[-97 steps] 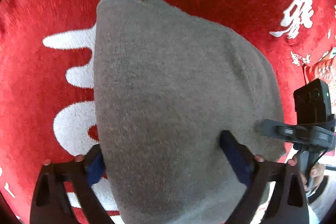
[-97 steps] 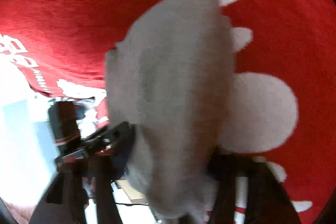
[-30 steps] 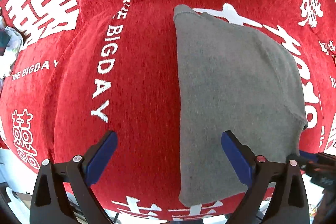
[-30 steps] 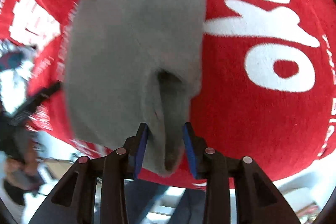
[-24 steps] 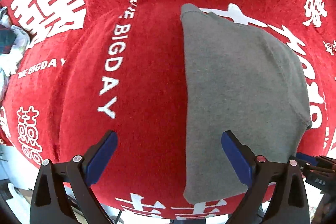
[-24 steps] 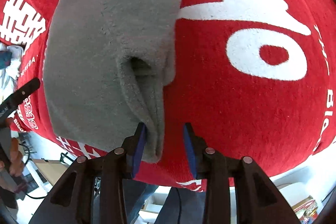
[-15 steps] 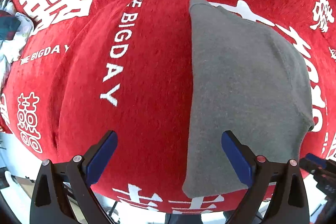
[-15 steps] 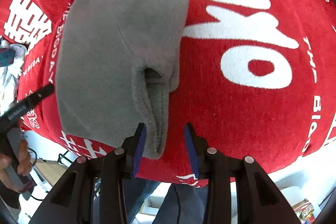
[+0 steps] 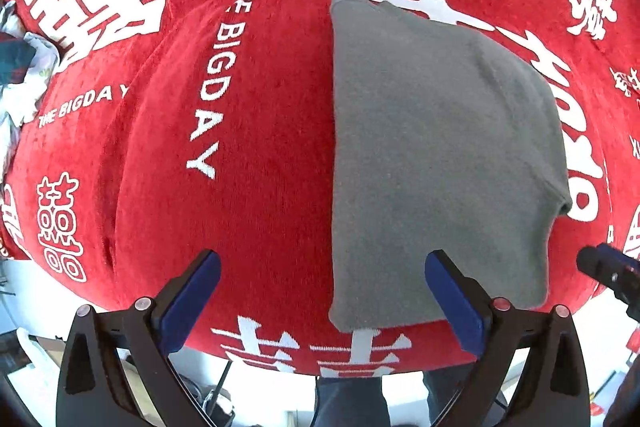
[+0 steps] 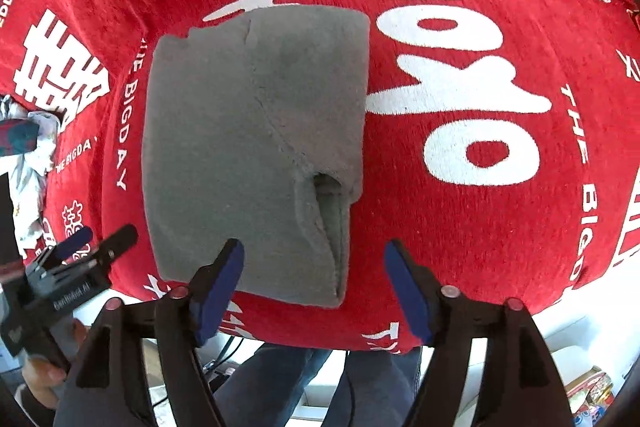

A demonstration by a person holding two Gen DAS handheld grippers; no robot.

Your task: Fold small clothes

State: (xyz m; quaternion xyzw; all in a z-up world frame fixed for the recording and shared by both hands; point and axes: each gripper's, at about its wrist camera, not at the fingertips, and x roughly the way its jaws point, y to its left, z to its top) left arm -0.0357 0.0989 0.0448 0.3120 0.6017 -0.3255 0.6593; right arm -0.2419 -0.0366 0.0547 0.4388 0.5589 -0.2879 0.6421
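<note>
Lying flat on the red cloth (image 10: 480, 247), the grey garment (image 10: 256, 147) sits upper left of the right gripper (image 10: 314, 287), whose jaws have just been opening, nothing between them; left gripper (image 9: 320, 303) jaws also apart.

We are holding the left gripper (image 9: 322, 301) wide open, pointing down, right gripper (image 10: 314, 287) just opening its jaws, gripping nothing.
</note>
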